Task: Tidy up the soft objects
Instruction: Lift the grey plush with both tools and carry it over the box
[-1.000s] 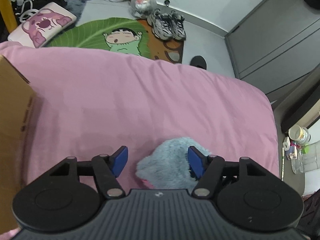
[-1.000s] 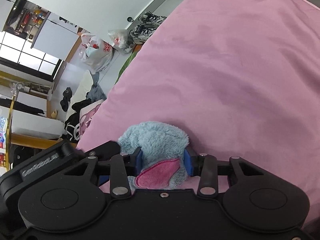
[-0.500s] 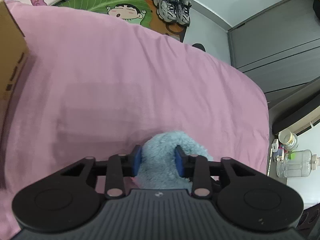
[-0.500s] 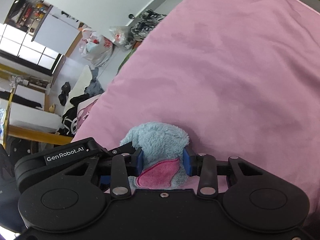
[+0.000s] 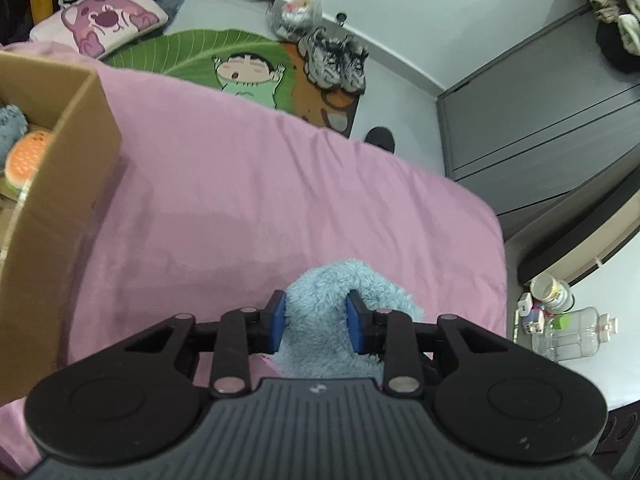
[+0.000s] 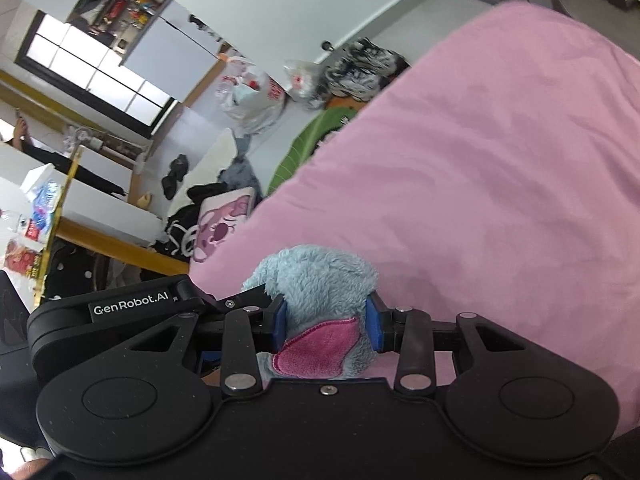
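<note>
In the left wrist view, the left tool (image 5: 316, 322) pinches a fluffy light-blue plush toy (image 5: 340, 300) above the pink bedsheet (image 5: 280, 192); an open brown cardboard box (image 5: 60, 160) sits far left.

In the right wrist view, the right tool (image 6: 326, 324) clamps the same toy near its pink felt patch (image 6: 316, 350). It looks light and squashy, so gripping deep into the body seems safest.
</note>
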`<state>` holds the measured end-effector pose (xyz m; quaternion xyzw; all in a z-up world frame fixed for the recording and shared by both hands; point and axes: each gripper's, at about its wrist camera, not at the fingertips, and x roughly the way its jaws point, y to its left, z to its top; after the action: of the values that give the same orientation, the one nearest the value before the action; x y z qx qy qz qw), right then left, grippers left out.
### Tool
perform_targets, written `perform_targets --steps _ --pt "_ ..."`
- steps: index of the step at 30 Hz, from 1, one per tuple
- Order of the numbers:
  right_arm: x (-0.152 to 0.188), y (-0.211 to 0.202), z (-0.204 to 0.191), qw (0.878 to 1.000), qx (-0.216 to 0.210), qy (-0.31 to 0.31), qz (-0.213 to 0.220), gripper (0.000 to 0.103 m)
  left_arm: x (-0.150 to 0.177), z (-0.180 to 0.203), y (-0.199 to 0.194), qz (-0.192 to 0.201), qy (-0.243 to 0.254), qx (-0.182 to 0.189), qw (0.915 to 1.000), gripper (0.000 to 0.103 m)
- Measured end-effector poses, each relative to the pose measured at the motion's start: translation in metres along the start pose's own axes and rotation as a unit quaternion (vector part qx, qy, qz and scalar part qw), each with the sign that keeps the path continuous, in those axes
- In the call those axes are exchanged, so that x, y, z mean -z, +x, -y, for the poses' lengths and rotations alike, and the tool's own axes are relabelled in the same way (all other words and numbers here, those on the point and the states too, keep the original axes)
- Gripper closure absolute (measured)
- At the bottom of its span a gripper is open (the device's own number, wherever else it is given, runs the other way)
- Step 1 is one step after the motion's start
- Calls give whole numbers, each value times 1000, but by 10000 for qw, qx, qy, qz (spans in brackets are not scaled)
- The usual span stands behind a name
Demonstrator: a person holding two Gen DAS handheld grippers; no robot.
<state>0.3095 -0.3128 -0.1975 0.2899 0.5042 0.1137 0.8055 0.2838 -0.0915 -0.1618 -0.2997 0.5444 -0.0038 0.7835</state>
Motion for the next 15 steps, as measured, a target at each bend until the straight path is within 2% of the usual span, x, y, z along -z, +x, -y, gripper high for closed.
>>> perform_targets --steps 15 --pt "24 -36 -32 9983 -300 -325 371 66 18 -16 -64 372 64 281 9989 73"
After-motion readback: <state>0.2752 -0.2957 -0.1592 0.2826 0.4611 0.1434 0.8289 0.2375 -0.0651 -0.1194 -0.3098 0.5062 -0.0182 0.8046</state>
